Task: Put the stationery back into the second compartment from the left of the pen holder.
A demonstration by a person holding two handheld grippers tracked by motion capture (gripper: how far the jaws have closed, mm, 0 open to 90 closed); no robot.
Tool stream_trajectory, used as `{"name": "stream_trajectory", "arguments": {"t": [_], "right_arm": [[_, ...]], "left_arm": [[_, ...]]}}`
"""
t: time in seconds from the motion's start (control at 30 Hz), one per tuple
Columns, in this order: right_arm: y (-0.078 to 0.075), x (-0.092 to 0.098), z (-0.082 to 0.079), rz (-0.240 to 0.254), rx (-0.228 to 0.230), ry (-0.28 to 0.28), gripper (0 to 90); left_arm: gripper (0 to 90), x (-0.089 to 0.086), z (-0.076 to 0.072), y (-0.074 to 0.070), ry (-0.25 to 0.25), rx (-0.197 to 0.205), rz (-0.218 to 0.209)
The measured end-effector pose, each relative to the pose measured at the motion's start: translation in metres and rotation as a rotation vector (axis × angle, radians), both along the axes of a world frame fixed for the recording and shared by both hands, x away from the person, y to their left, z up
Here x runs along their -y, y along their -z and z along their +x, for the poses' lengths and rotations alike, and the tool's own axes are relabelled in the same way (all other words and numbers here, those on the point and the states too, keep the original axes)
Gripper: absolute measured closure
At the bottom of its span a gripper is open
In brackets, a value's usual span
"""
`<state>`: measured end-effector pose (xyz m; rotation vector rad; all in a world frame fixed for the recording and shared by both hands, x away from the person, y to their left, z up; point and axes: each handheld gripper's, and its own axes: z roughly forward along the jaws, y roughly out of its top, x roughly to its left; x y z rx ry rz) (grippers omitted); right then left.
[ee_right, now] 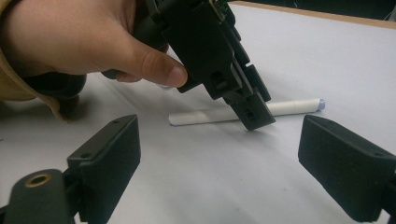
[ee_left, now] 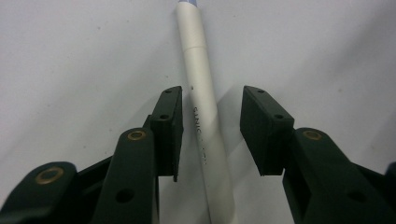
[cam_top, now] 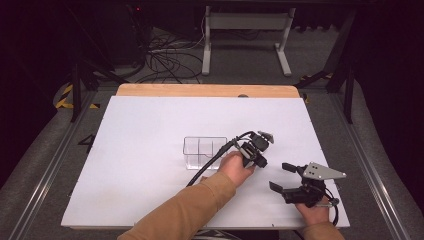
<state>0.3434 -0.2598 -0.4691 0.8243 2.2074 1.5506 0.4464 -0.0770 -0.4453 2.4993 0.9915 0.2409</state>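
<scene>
A white pen (ee_left: 201, 116) with a pale blue end lies flat on the white table. My left gripper (ee_left: 212, 91) points down over it, its jaws straddling the barrel. One pad (ee_left: 170, 126) is close beside the pen and the other pad (ee_left: 261, 126) stands apart from it, so nothing is gripped. From the right gripper view, the left gripper (ee_right: 252, 116) stands tip-down in front of the pen (ee_right: 294, 106), held by a hand. My right gripper (cam_top: 280, 176) rests near the table's front right, open and with nothing in it.
A clear plastic box (cam_top: 204, 152) with compartments stands mid-table, just left of the left hand. The white table cover (cam_top: 150, 130) has a wooden edge (cam_top: 205, 90) at the back. Cables and a table frame lie on the floor beyond.
</scene>
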Motion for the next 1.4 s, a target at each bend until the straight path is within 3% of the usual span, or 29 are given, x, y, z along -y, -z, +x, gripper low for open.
{"name": "stream_trajectory", "arguments": {"t": [0.4,0.83,1.03,1.4], "right_arm": [[0.0,0.0,0.0,-0.006,-0.001,-0.005,13.5],[0.0,-0.001,0.0,-0.013,0.001,-0.008,13.8],[0.001,-0.001,0.0,-0.011,-0.001,-0.009,13.8],[0.001,-0.001,0.0,-0.013,-0.001,-0.009,13.8]], "left_arm": [[68.9,0.002,-0.001,-0.001,-0.015,0.015,0.025],[78.1,0.003,0.0,-0.001,-0.047,0.004,0.018],[78.5,0.001,-0.003,-0.009,-0.043,0.029,-0.016],[78.5,-0.014,-0.018,-0.044,-0.005,0.095,-0.144]]}}
